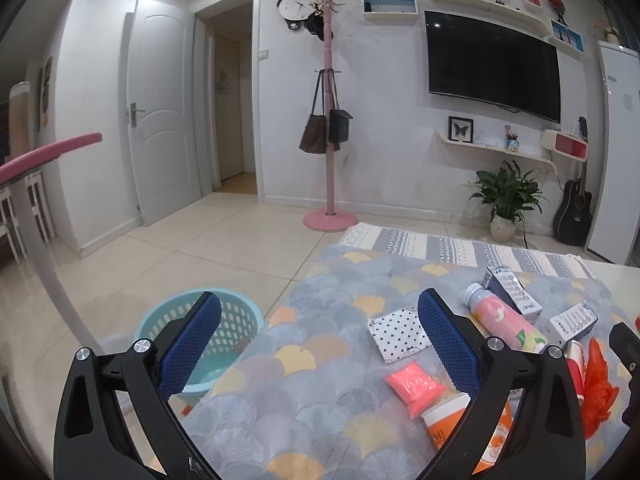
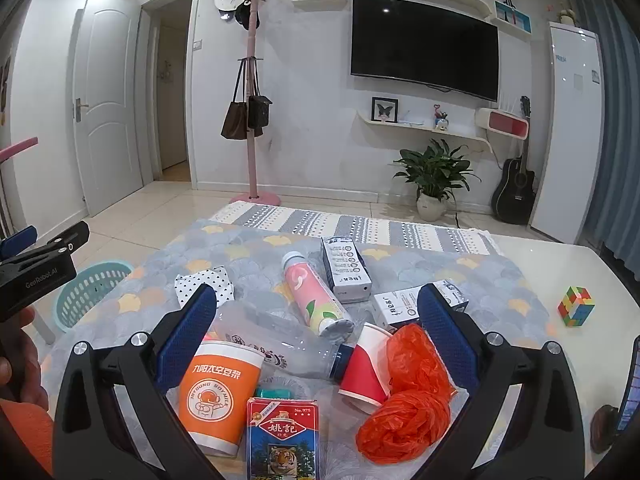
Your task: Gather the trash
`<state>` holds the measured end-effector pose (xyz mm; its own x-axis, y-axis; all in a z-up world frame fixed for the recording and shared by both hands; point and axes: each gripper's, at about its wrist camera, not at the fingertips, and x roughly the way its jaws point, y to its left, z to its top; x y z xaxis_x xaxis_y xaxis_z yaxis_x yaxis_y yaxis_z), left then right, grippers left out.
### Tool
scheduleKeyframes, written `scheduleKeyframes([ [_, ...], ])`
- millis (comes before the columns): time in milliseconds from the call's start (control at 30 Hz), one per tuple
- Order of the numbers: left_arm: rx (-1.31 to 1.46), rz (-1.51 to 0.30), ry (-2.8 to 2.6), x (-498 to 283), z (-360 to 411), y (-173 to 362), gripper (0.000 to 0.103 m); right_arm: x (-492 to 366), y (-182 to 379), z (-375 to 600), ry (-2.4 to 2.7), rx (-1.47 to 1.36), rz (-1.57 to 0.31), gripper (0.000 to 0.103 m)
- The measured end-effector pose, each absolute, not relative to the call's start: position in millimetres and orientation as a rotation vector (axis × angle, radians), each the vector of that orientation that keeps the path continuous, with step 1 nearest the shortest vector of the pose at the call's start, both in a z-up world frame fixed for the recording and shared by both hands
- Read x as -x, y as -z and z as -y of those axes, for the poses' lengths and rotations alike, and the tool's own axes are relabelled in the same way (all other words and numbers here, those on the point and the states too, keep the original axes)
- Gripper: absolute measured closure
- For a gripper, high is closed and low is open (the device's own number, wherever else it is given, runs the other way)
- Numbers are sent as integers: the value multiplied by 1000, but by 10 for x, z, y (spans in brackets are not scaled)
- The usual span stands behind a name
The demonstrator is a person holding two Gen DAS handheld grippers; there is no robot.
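Right wrist view, both grippers [image 2: 316,312] wide open, empty, littered patterned tablecloth [image 2: 500,276], tiled floor [image 2: 160,208].

Between the right gripper [image 2: 316,328]'s fingers [image 2: 188,332] lie a cup [image 2: 218,396], a clear bottle [image 2: 280,340] behind it, and a paper cup [image 2: 366,372] touching a crumpled plastic bag [image 2: 408,408] by the right finger. A card box [image 2: 282,440] lies nearest. Beyond the fingertips lie a drink bottle [image 2: 316,296] and 2 cartons [image 2: 346,270]. Left of the left finger, a basket [image 2: 86,292] stands on the floor beside the table [image 2: 560,264].
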<state>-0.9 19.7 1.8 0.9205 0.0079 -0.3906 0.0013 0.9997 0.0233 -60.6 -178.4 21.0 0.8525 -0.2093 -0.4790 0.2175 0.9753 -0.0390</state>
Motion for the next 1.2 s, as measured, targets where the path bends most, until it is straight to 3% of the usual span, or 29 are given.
scheduleKeyframes([
  [1200, 14, -425, -27, -7, -336, -41, 7, 596, -166, 1817, 225, -22, -519, 8],
])
